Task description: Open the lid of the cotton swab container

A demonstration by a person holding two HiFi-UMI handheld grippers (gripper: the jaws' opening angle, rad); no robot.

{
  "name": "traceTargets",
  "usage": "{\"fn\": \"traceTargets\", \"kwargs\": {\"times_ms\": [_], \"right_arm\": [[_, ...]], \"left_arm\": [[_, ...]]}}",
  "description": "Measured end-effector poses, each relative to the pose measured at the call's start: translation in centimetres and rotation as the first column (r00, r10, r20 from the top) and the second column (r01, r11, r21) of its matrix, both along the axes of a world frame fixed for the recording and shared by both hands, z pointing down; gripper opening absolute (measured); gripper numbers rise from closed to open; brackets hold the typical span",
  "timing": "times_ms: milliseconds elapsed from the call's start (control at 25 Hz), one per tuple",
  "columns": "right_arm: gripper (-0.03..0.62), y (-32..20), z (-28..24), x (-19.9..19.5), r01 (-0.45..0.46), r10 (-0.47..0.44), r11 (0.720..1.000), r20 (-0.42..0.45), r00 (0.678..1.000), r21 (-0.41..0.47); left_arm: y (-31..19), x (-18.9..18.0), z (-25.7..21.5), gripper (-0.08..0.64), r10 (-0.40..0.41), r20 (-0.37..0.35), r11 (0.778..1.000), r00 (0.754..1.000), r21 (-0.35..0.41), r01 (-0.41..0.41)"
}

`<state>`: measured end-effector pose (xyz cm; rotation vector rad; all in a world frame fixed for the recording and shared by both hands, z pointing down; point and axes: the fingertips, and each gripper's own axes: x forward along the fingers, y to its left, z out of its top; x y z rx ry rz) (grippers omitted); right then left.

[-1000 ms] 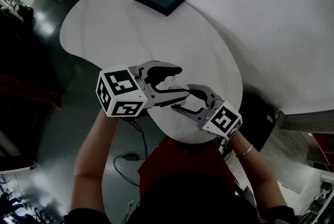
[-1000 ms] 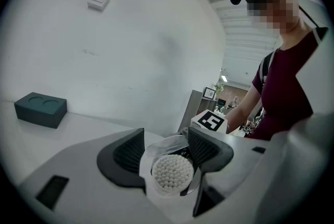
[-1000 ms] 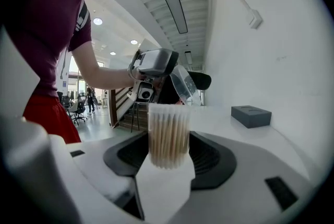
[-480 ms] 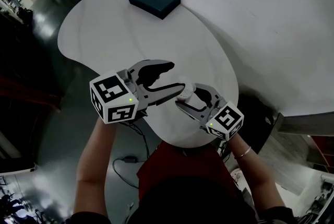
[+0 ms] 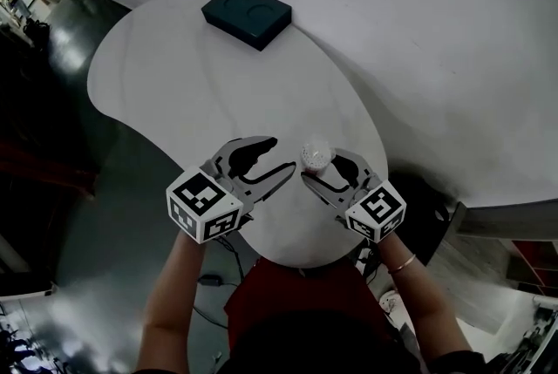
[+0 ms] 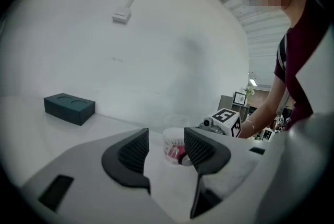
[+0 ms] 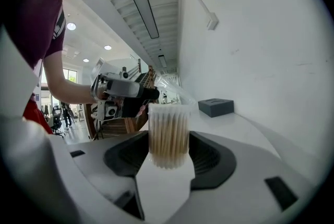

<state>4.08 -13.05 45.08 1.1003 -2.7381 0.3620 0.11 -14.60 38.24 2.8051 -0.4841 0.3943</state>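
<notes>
The cotton swab container (image 5: 316, 154) stands upright on the white table (image 5: 174, 93), near the table's lower right edge in the head view. The right gripper (image 5: 319, 166) comes in from the lower right and pinches the container, with one jaw on each side. In the right gripper view the container sits right in the middle, and the two dark pads (image 7: 211, 157) press on its lower part. It is full of swabs with thin tan sticks and white tips. A clear lid (image 7: 175, 90) seems to be tipped up and back behind the top, so the white tips show from above. It is hard to see the lid's exact shape. The left gripper (image 5: 281, 154) is at the left of the container and points at it, but does not touch it. Its jaws are apart and are closing, and nothing is pressed between them. In the left gripper view the container shows in the gap between the two jaws, a little way past their tips, with a red patch low on its side. A dark box (image 5: 247, 14) with two round dents in its top lies far from the grippers, at the top edge of the table in the head view.
</notes>
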Motion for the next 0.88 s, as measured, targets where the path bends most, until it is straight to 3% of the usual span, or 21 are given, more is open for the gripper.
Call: {"fn": "traceTargets", "kwargs": {"times_ms": [360, 880], "right_arm": [[0.253, -3.9, 1.3, 1.7, -0.063, 0.064, 0.998, -0.030, 0.998, 0.011], [0.253, -8.9, 4.7, 3.4, -0.130, 0.125, 0.991, -0.157, 0.980, -0.023]], "left_arm": [[-2.7, -0.2, 2.1, 0.212, -0.143, 0.049, 0.989, 0.989, 0.040, 0.141], [-4.4, -0.3, 4.1, 0.212, -0.178, 0.034, 0.983, 0.983, -0.049, 0.179]]}}
